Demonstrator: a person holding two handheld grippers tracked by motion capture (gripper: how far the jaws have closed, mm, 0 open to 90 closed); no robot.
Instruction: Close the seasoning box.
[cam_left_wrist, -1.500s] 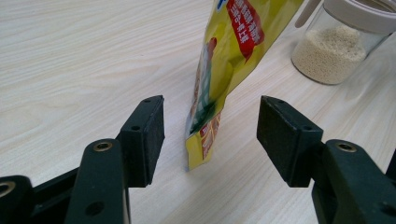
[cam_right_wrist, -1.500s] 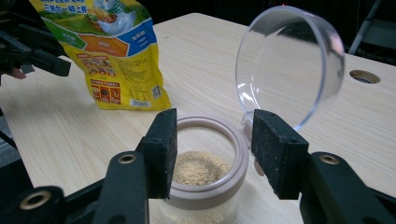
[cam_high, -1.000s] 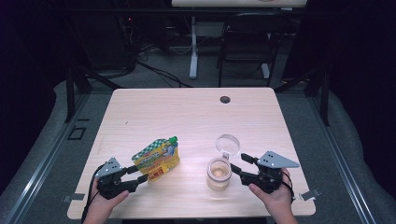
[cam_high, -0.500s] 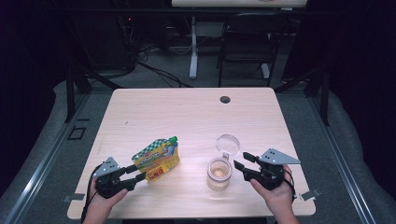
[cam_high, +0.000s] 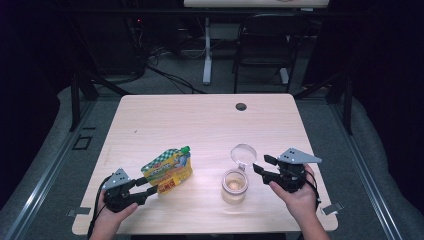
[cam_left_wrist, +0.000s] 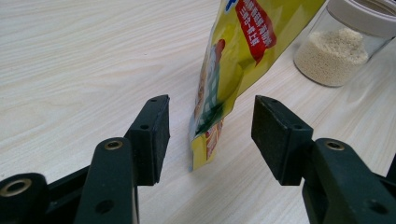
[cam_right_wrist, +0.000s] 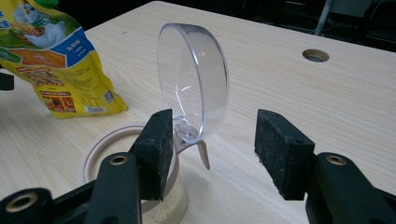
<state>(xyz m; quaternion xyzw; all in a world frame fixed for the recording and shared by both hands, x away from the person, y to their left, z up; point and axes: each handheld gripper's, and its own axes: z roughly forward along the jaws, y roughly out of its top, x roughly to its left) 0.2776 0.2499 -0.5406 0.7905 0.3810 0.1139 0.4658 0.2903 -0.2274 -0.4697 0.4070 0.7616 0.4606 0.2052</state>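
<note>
Pouch (cam_high: 167, 170), yellow with green cap, stands left of centre on the table (cam_high: 200, 125), unopened as far as you can see. Your left gripper (cam_left_wrist: 210, 128) straddles its lower corner, jaws spread wide, pads clear of the foil. Jar (cam_high: 235, 185), part-filled with pale grains, sits to its right, clear hinged lid (cam_right_wrist: 194, 84) flipped up. Your right gripper (cam_right_wrist: 212, 144), jaws parted, holds nothing beside that lid. Remaining, by my judgement: grasp pouch, uncap, pour.

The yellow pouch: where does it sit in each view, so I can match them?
High view: yellow pouch stands left of centre, beside the left claw.
Left gripper view: pouch upper centre, its bottom corner between the open jaws.
Right gripper view: pouch top left.
Shared landmark: the jar of grains.
</note>
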